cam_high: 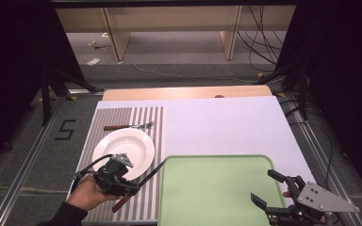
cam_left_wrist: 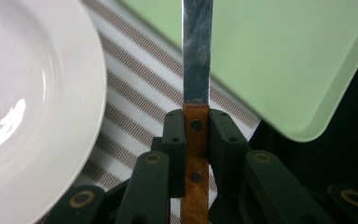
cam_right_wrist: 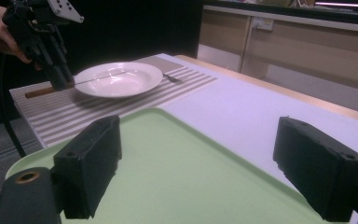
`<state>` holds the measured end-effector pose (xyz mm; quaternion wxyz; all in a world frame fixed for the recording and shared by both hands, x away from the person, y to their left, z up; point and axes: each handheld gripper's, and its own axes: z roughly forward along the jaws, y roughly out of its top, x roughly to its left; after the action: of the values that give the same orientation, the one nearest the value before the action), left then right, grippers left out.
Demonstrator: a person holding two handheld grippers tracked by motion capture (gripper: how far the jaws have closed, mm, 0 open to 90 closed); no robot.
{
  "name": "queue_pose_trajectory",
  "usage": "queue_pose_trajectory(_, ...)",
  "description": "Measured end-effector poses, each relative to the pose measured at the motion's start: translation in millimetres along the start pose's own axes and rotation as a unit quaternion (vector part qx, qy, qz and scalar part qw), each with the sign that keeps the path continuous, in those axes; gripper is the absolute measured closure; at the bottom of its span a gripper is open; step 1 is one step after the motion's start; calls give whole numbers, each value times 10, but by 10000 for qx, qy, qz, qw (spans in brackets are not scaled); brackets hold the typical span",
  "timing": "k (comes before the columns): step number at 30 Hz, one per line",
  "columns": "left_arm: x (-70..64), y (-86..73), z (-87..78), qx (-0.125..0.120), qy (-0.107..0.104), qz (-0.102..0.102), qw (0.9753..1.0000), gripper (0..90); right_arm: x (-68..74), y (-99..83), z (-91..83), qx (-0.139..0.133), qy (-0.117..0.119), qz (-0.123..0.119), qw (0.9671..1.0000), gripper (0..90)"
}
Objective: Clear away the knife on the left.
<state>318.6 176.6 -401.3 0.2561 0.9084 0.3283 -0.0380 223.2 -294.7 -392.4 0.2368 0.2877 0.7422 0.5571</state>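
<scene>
Two grippers: left gripper [cam_high: 133, 187] clamped on knife [cam_left_wrist: 196, 84] handle beside plate [cam_high: 122, 147]; right gripper [cam_high: 267, 187] wide apart above tray [cam_high: 217, 188].

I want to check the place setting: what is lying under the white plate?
The white plate rests on the striped placemat, whose stripes show all around it. The plate itself covers the mat's part beneath it. The knife in the left gripper is beside the plate.

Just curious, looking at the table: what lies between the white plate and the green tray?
In the high view, between the white plate and the green tray lies striped placemat, crossed by the knife clamped in the left gripper.
</scene>
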Motion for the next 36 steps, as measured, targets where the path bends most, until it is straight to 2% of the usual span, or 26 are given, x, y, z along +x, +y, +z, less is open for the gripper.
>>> queue_pose_trajectory(1, -35, 50, 25, -63, -158, 77, 9998, 774, -1, 1, -4, 7, -7, 1, 10000, 163)
queue_pose_trajectory(3, -76, 92, 40, -40, -160, 56, 9998, 774, -4, 1, -7, 0, -9, 2, 10000, 163)
queue_pose_trajectory(10, -171, 269, 129, 24, -325, 255, 9991, 774, 0, 3, -4, -6, -10, -8, 10000, 163)
queue_pose_trajectory(11, -203, 342, 168, 38, -365, 300, 9989, 774, -2, 3, -6, -4, -10, -8, 10000, 163)
queue_pose_trajectory(15, -253, 452, 227, 81, -430, 412, 9982, 774, -6, 3, -11, -4, -8, 2, 10000, 163)
queue_pose_trajectory(16, -271, 495, 250, 134, -463, 461, 9978, 774, -4, 4, -12, -7, -8, -1, 10000, 162)
queue_pose_trajectory(17, -303, 575, 298, 208, -346, 549, 9977, 774, -3, 4, -11, -12, -10, -6, 10000, 162)
queue_pose_trajectory(18, -303, 575, 298, 208, -346, 549, 9977, 774, -2, 5, -11, -10, -11, -9, 10000, 163)
queue_pose_trajectory(19, -314, 653, 375, 222, -455, 555, 9972, 774, -1, 5, -10, -6, -12, -14, 10000, 163)
queue_pose_trajectory(21, -329, 720, 459, 350, -465, 612, 9964, 774, -2, 3, -11, -8, -8, -12, 10000, 162)
queue_pose_trajectory(30, -357, 807, 573, 417, -570, 599, 9957, 774, -2, 6, -12, -12, 1, -20, 10000, 162)
queue_pose_trajectory(36, -408, 829, 640, 416, -719, 556, 9950, 774, -2, 7, -15, -25, 12, -22, 10000, 163)
